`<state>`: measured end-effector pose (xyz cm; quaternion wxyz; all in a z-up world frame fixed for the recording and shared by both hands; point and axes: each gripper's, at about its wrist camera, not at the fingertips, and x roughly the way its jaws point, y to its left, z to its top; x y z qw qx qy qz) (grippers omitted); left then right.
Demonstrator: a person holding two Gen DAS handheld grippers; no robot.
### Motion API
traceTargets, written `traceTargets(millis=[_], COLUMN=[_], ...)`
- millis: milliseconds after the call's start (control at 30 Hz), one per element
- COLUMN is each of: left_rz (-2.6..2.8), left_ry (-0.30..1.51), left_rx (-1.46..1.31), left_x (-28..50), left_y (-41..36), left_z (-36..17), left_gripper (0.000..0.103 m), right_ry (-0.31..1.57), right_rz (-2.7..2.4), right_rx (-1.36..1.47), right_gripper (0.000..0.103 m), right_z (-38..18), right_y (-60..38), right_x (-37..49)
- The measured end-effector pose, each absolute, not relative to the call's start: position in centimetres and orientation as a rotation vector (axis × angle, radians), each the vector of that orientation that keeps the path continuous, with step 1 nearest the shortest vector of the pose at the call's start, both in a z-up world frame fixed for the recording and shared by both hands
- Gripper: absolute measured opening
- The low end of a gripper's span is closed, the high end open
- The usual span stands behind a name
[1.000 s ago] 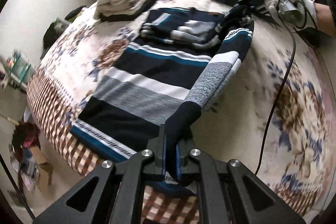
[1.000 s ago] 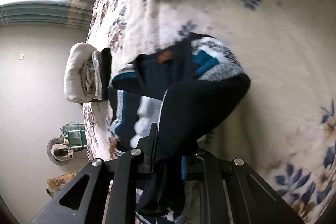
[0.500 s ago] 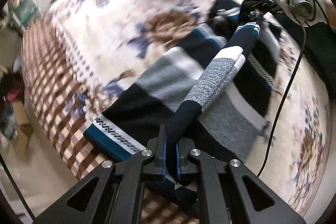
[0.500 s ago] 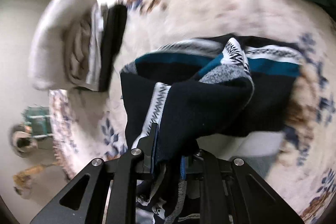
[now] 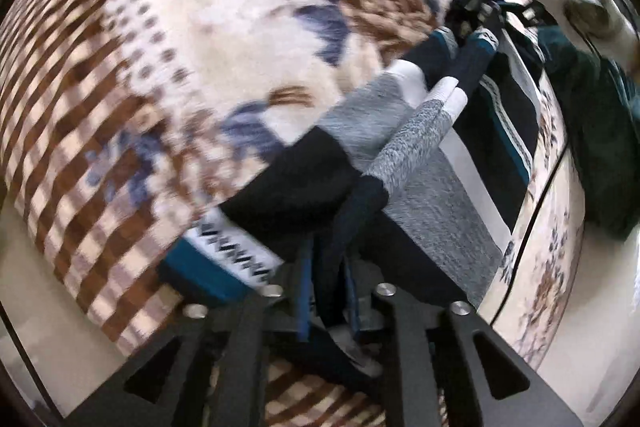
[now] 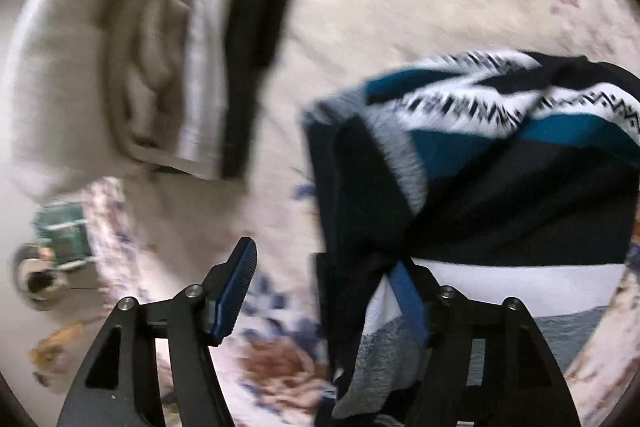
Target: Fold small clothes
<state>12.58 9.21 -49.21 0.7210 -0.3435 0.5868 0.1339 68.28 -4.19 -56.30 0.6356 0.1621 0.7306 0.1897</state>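
A knit sweater with navy, grey, white and teal bands lies on the floral bed cover. One sleeve is laid lengthwise over its body. My left gripper is at the near hem; its jaws are opening, with the dark sleeve cuff still between the blue pads. My right gripper is opening too and stands wide, with the sweater's shoulder end draped against its right finger and not pinched. In the left wrist view the right gripper shows blurred at the sweater's far end, held by a gloved hand.
A folded pile of cream, grey and black clothes lies just left of the sweater's top end. A dark teal garment is heaped on the right. A black cable trails over the bed. Beyond the bed's edge are floor and clutter.
Both grippers carried the sleeve across and down onto the sweater's body. The right jaws sprang wide and let the fabric go. The left jaws parted a little around the cuff.
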Motion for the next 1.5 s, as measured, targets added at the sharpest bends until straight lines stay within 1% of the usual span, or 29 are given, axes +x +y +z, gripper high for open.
traceTargets(millis=[33, 133, 233, 300, 333, 367, 400, 467, 533, 667, 767, 867, 900, 933, 1033, 1167, 1333, 1500], left_rz=[0.302, 0.343, 0.375, 0.382, 0.378, 0.368, 0.358, 0.335, 0.317, 0.285, 0.276, 0.354, 0.384, 0.429, 0.497, 0.582, 0.508, 0.434], left_ry=[1.292, 1.264, 1.23, 1.217, 1.212, 1.208, 1.215, 1.258, 1.318, 1.348, 1.4, 1.455, 1.457, 1.449, 1.412, 1.373, 1.308, 1.364], left_rx=[-0.789, -0.881, -0.938, -0.942, -0.938, -0.936, -0.931, -0.893, -0.796, -0.671, -0.55, -0.449, -0.462, -0.497, -0.628, -0.65, -0.701, -0.559], left_x=[12.1, 10.3, 8.9, 8.6, 8.7, 9.1, 9.6, 11.0, 12.7, 13.5, 13.5, 13.2, 13.0, 12.6, 11.4, 9.9, 9.3, 11.7], left_y=[9.9, 12.5, 15.0, 16.0, 16.3, 16.4, 16.5, 15.9, 14.6, 11.6, 9.2, 8.8, 9.5, 10.7, 13.7, 15.8, 16.3, 13.7], left_z=[-49.1, -48.4, -47.4, -46.5, -46.3, -46.1, -46.3, -47.2, -48.0, -48.1, -48.8, -50.5, -50.9, -51.0, -50.7, -49.2, -47.6, -48.7], left_gripper=[0.021, 0.021, 0.022, 0.032, 0.035, 0.043, 0.048, 0.048, 0.048, 0.048, 0.048, 0.048, 0.051, 0.051, 0.051, 0.049, 0.049, 0.049], right_ry=[1.664, 1.642, 1.602, 1.578, 1.569, 1.565, 1.567, 1.574, 1.593, 1.678, 1.809, 1.927, 1.937, 1.941, 1.926, 1.852, 1.745, 1.653], right_rz=[0.466, 0.547, 0.571, 0.58, 0.587, 0.593, 0.6, 0.603, 0.563, 0.541, 0.561, 0.638, 0.669, 0.716, 0.805, 0.868, 0.768, 0.518], right_rx=[0.437, 0.608, 0.568, 0.49, 0.45, 0.393, 0.364, 0.289, 0.236, 0.235, 0.176, 0.079, 0.083, 0.123, 0.293, 0.492, 0.392, 0.215], right_gripper=[0.074, 0.074, 0.075, 0.074, 0.074, 0.074, 0.075, 0.074, 0.074, 0.074, 0.074, 0.072, 0.071, 0.07, 0.07, 0.07, 0.07, 0.07], right_z=[-56.1, -55.5, -53.8, -52.3, -51.8, -51.3, -51.1, -51.2, -51.7, -53.4, -55.9, -58.6, -59.2, -59.7, -59.8, -58.0, -55.2, -53.1], right_y=[-4.7, -6.2, -7.3, -8.1, -8.4, -8.9, -9.0, -10.1, -11.3, -13.2, -11.5, -7.3, -6.1, -4.7, -2.1, -2.2, -6.2, -11.1], right_x=[68.4, 68.5, 67.7, 66.4, 65.3, 63.7, 62.7, 59.3, 56.8, 51.9, 47.6, 43.7, 43.0, 42.5, 42.2, 43.8, 46.2, 51.4])
